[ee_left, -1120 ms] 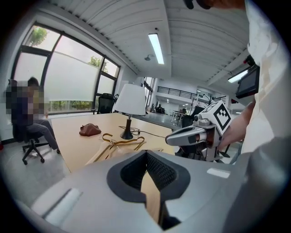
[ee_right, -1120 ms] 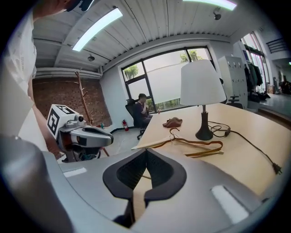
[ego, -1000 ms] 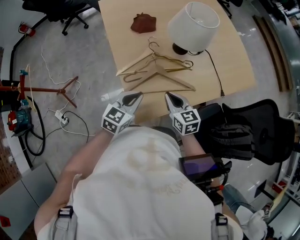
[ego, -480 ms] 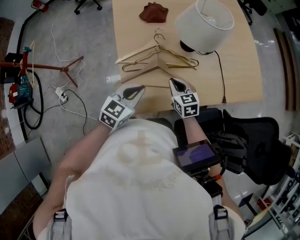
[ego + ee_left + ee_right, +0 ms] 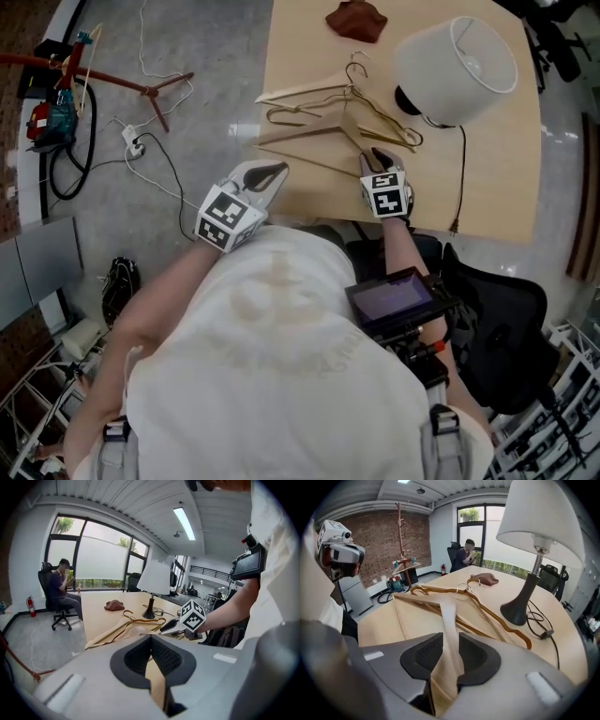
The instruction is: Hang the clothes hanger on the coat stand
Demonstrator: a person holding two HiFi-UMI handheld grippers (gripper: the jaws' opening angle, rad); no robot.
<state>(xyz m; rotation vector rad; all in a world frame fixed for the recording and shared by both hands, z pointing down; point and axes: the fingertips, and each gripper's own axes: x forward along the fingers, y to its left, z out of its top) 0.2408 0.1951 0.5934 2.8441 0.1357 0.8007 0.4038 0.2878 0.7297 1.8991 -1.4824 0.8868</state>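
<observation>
**Head view:** I look steeply down from above the person's shoulders onto the table (image 5: 300, 47), with the lamp (image 5: 457, 67) at upper right.

**Left gripper view:** My camera rides the left gripper (image 5: 272, 171) by the table's near corner. It faces across the table toward the windows, with the right gripper (image 5: 377, 155) close by.

**Right gripper view:** Low and very near the hangers (image 5: 337, 117), it faces the brick wall. One hanger arm lies between jaws that have just been opening.

All three views share the table, lamp and hangers.

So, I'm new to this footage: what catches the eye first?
Wooden hangers piled on the table, with a white lamp at their right. The right tongs have just been opening, one hanger's arm between them. The left tongs hover by the table's near left corner.
</observation>
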